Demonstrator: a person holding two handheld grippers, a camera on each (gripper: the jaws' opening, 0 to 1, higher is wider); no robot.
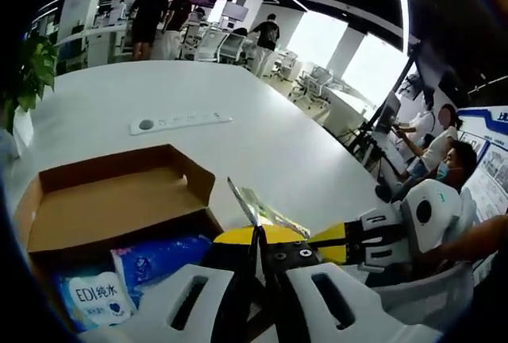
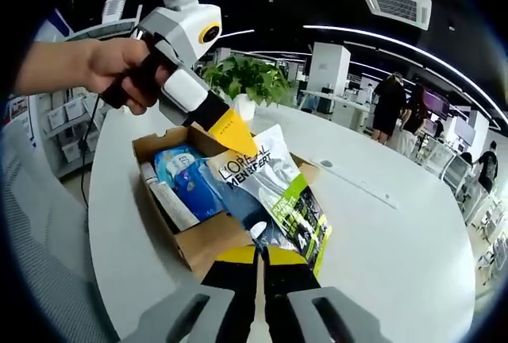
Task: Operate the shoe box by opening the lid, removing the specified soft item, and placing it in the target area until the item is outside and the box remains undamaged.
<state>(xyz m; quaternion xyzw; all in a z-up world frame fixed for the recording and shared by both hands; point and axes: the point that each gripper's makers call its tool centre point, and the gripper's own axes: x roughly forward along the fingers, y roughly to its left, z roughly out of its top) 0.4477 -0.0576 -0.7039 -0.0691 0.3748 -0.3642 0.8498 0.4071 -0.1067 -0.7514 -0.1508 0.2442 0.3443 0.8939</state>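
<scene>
You are holding a soft grey, white and green L'Oréal Men Expert pouch between both grippers, just above the open brown cardboard shoe box that sits on the large white oval counter. In the right gripper view, your right gripper has its yellow-and-black jaws pressed together on the pouch's lower edge, while your left gripper, gripped by your bare hand, reaches in from the upper left and pinches the pouch's top corner with its yellow tip. In the left gripper view, the same left gripper shows its jaws closed on the pouch, which appears edge-on as a thin sliver, so its print is unreadable there; the right gripper meets it from the right. Still inside the box lie a blue packet and a white tube, partly covered by the pouch; a white-and-blue wipes pack is cut off at the frame's bottom. The box's lid flap stands open. A potted green plant and a flat white power strip rest farther along the counter. People stand blurred in the distance.
</scene>
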